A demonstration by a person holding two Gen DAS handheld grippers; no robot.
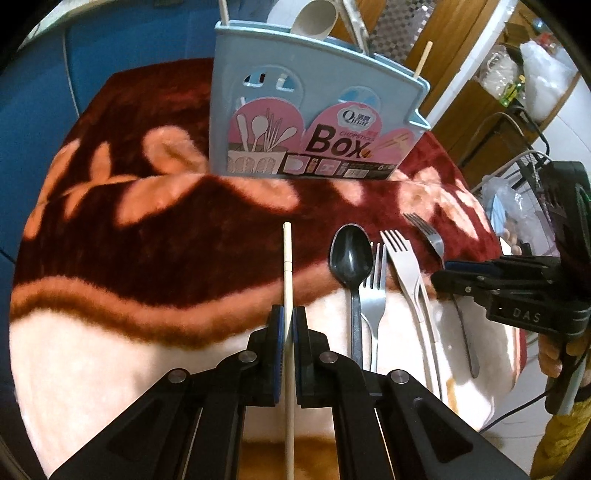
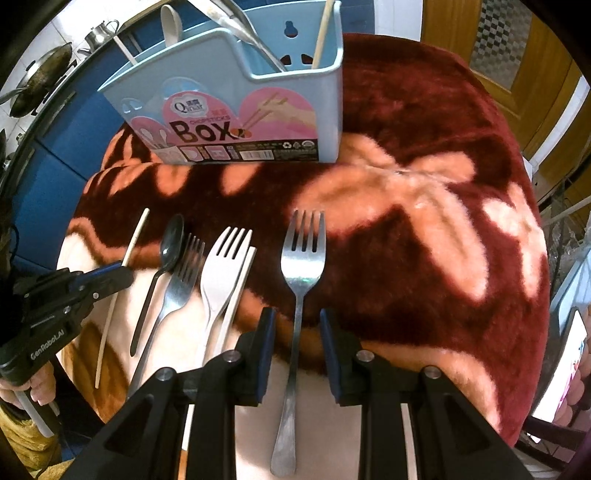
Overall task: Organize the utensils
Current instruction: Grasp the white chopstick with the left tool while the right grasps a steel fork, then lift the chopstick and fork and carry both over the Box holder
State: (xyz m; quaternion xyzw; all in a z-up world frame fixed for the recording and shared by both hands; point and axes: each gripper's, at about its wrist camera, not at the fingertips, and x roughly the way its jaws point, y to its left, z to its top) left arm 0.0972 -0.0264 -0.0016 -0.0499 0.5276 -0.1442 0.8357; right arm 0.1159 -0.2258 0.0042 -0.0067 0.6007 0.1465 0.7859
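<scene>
1. Left gripper (image 1: 288, 325): pressed together on a pale chopstick (image 1: 287, 280), pads pinching it partway along its length; the tip reaches ahead over the dark red of the blanket (image 1: 147, 236), the rest runs back between the fingers.
2. Right gripper (image 2: 297, 332): jaws partly spread, straddling the handle of a steel fork (image 2: 301, 280); pads standing clear of the handle on both sides, no pinch visible.
3. Steel fork: lying flat on the blanket, tines toward the box, apart from the other cutlery, at the right end of the row.
4. Row between the two tools, left to right in the right wrist view: black spoon (image 2: 168, 254), second metal fork (image 2: 177, 288) touching the spoon's bowl, white plastic fork (image 2: 221, 269) with a white stick-like piece (image 2: 238, 295) just beside it.
5. Light blue chopsticks box (image 1: 314, 122): upright at the far side of the blanket, label facing the cameras, well apart from the row; already holding a pale spoon (image 2: 170, 24), metal utensils (image 2: 243, 29) and a chopstick (image 2: 321, 35) in the right-hand compartment.
6. A hand (image 2: 37, 384): wrapped around the left tool's grip at the lower left edge of the right wrist view.
</scene>
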